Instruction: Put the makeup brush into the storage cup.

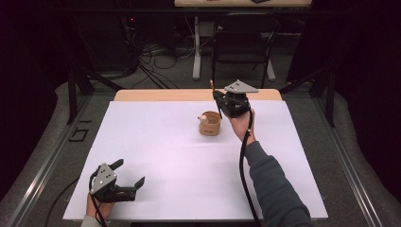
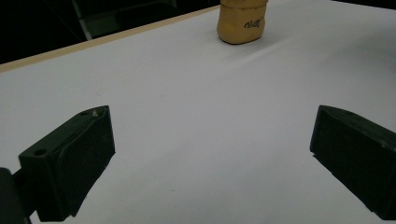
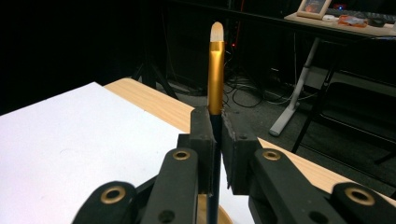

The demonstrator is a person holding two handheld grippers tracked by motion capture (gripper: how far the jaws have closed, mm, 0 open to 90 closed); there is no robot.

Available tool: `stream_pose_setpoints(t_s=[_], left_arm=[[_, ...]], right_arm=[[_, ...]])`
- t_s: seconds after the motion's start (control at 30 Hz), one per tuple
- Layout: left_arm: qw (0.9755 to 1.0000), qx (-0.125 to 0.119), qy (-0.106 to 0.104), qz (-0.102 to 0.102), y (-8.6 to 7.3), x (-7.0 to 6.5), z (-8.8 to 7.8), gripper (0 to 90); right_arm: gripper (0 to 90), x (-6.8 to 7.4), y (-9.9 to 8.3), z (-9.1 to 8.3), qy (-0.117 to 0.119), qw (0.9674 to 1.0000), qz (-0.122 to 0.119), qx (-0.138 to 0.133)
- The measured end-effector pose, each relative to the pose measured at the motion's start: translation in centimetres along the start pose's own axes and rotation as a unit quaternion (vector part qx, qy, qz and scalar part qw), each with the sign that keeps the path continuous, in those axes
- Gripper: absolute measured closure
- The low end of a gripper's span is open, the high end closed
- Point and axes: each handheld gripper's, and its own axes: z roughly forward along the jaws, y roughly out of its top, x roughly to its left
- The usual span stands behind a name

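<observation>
Left tool [image 1: 127, 184] idles wide open on the surface [image 1: 179, 161].
Right tool [image 3: 215, 135] grips a brush [image 3: 215, 70], lifted beside the cup [image 1: 210, 124]; placing remains.

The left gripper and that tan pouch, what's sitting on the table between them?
Nothing: in the left gripper view, only bare white table cover stretches from the open left gripper to the tan pouch.

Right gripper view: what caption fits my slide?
Right gripper jaws clamp an upright gold brush above the white table.

Bright tabletop, dark surroundings, soft focus
</observation>
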Motion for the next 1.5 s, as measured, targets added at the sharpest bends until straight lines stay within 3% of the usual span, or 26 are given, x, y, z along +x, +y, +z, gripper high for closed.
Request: stream_pose_setpoints(t_s=[0.33,0.97,1.5], left_arm=[[1.0000,-0.001,-0.002,0.000,0.0,0.0,0.0,0.0],[1.0000,0.000,-0.001,0.000,0.0,0.0,0.0,0.0],[1.0000,0.000,-0.003,-0.001,0.0,0.0,0.0,0.0]], right_arm=[[84.0,0.3,0.2,1.5,-0.009,1.0000,-0.001,-0.002],[84.0,1.3,-0.5,3.7,0.007,0.9997,-0.015,0.017],[84.0,1.4,-0.9,4.5,0.015,0.9992,-0.023,0.029]])
